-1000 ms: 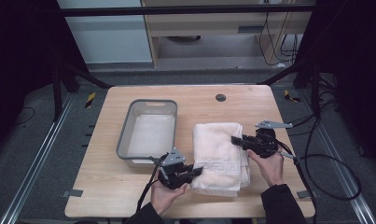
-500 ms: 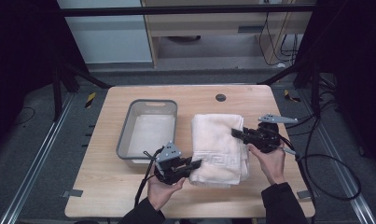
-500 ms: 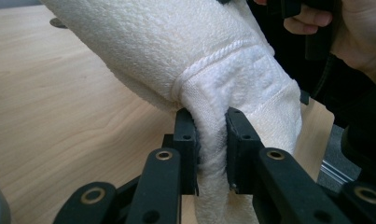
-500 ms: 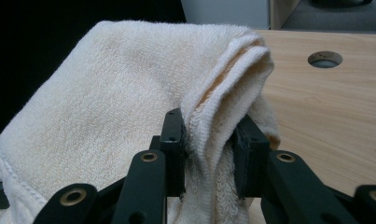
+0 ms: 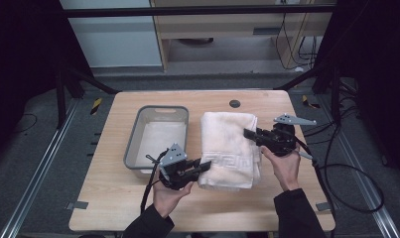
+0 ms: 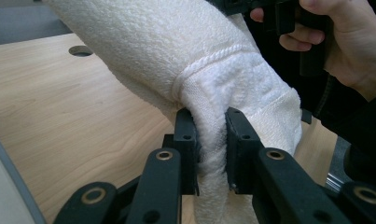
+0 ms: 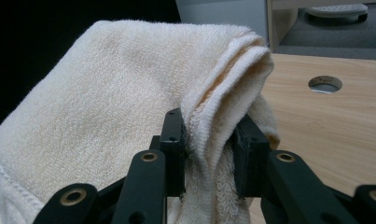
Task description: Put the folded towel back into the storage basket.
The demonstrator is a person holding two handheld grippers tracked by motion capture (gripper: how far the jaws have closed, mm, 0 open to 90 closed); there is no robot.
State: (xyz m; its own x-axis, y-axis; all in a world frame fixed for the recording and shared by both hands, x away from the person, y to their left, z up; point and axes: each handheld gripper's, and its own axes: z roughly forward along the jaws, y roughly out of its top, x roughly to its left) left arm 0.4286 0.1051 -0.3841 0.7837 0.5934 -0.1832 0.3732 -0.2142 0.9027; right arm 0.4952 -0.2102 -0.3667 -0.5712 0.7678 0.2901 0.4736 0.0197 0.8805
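Towel (image 5: 230,148) sits folded at frame centre on the surface (image 5: 113,208), both your grippers' fingers (image 6: 185,135) clamped on its edges; gripping is done, moving it into the grey bin (image 5: 158,111) at left likely remains.

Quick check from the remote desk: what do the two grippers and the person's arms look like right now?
Both grippers are black, with two flat black jaws on link arms set with brass-coloured rivets. The left gripper and right gripper each carry a grey three-cornered plate on top and trail a black cable. The person wears dark long sleeves; the hands are bare, no gloves.
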